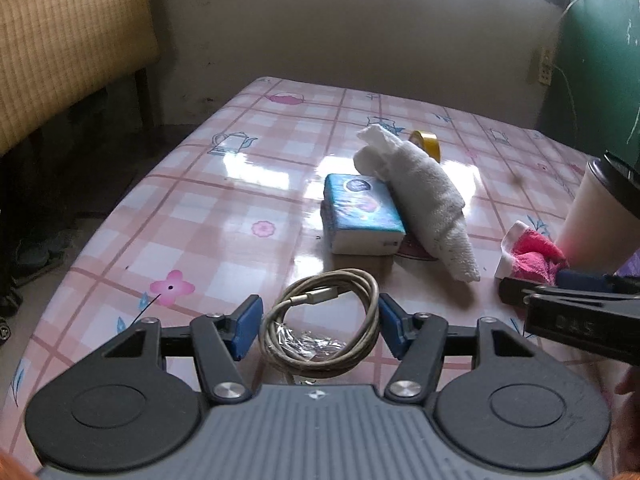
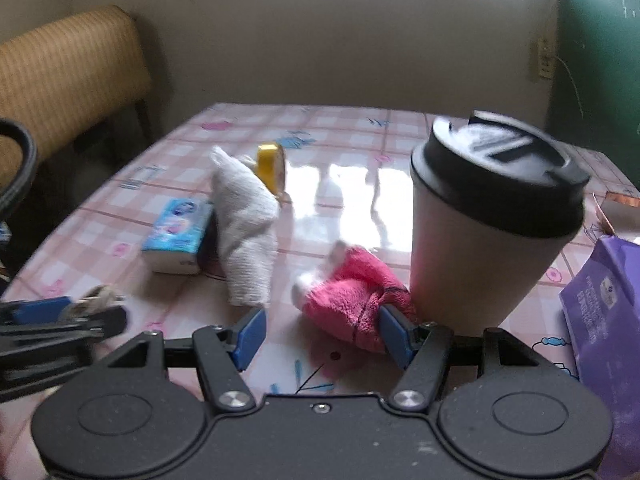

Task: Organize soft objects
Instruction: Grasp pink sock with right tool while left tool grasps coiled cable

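While open, right gripper (image 2: 322,334) flanks pink cloth (image 2: 352,296).

Tongs (image 1: 320,326) around coiled cable (image 1: 320,322)

This is a lived-in room of a home, plain and a bit worn. The worktop (image 1: 240,184) wears a glossy pink checked oilcloth printed with teapots and flowers, and a chair with a woven tan backrest (image 1: 68,48) stands against the scuffed cream wall (image 1: 340,32). Household odds and ends lie about: a pack of tissues (image 1: 362,212), a rolled white towel (image 1: 428,200), a lidded takeaway cup (image 2: 488,216), a coiled charging cable (image 1: 320,320), with a wall socket (image 1: 545,66) beside a green panel (image 1: 600,60) under the window.
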`<action>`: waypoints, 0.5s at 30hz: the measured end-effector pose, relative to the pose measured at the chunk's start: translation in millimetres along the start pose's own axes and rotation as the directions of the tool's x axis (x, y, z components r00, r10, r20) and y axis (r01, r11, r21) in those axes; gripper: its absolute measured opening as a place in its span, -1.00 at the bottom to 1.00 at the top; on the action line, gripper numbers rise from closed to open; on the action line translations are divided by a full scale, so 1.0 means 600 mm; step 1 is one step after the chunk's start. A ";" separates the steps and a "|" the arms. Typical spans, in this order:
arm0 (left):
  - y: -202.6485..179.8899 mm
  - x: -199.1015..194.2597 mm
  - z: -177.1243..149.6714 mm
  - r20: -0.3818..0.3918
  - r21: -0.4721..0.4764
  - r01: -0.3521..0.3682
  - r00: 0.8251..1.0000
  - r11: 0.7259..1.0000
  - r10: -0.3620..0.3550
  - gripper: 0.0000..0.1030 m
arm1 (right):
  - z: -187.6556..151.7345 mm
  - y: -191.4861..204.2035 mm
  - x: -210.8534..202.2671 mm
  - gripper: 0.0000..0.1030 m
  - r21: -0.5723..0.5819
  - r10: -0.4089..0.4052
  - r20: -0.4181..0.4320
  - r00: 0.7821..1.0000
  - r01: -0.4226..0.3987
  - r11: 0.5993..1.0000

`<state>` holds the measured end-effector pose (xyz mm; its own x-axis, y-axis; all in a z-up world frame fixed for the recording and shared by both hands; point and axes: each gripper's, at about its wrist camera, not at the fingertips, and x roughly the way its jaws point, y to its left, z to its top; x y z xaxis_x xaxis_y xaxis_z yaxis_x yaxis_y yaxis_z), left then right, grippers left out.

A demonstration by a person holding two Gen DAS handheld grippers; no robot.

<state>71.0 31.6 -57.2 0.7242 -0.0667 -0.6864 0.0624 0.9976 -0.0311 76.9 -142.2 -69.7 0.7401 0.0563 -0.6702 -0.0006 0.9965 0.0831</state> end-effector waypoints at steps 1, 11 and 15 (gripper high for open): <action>0.001 0.000 0.000 0.000 -0.005 0.000 1.000 1.000 0.000 0.23 | -0.001 -0.004 0.003 0.25 0.015 0.012 0.002 1.000 -0.012 1.000; 0.011 -0.011 0.005 0.014 -0.042 0.007 1.000 0.999 -0.006 0.23 | -0.023 0.034 -0.059 0.30 -0.111 0.084 0.066 0.994 -0.076 0.991; 0.009 -0.013 0.004 0.016 -0.036 0.007 1.000 0.999 -0.007 0.23 | -0.003 0.018 -0.034 0.44 -0.049 -0.002 0.073 0.997 0.005 0.999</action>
<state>67.5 37.2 -50.2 0.7348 -0.0738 -0.6743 0.0432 0.9971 -0.0621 60.5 -132.3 -56.2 0.7870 0.0500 -0.6150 -0.0296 0.9986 0.0432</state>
